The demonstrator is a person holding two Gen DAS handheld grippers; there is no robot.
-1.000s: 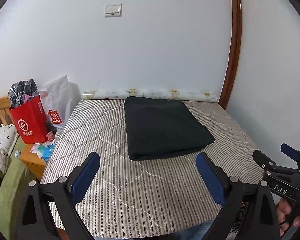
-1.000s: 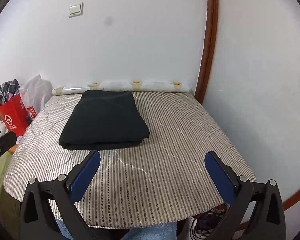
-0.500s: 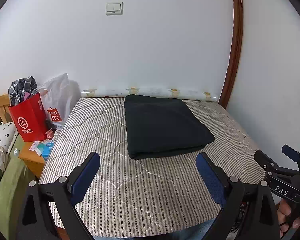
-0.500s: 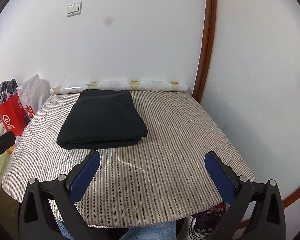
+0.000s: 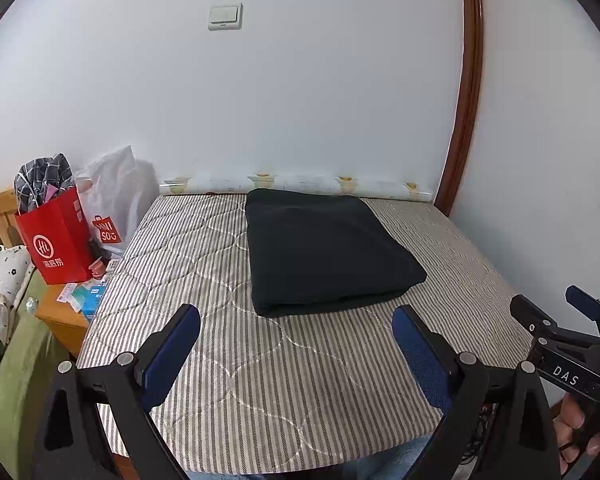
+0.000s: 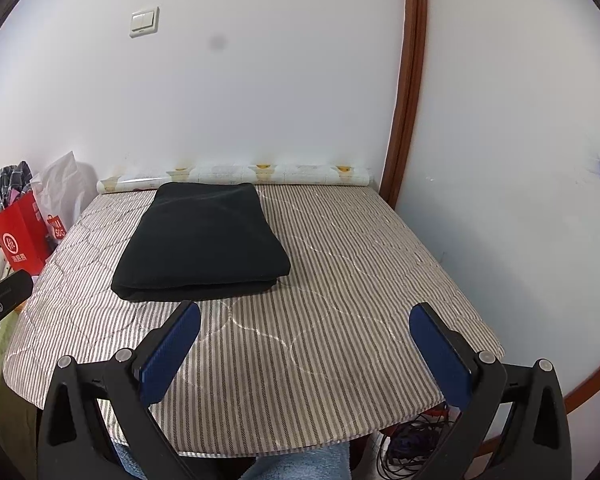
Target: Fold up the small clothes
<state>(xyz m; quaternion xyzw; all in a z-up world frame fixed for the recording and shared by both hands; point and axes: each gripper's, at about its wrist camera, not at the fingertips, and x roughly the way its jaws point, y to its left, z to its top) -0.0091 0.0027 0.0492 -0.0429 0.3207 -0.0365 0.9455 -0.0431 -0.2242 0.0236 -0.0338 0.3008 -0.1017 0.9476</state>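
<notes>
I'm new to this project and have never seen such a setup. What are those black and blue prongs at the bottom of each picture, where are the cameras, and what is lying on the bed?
Each picture comes from a wide-angle camera fixed on a hand-held gripper, looking forward along its two fingers. A person holds one tool in each hand; there is no robot arm. The black prongs with blue pads are those fingers.

One picture looks past the left gripper, the other past the right gripper. In both, the fingers stand wide apart and hold nothing. The right gripper also shows at the right edge of the left view.

On the striped mattress lies a black garment, folded into a neat rectangle, near the wall. Neither gripper touches it. Beside the bed are a red bag and a white bag.
</notes>
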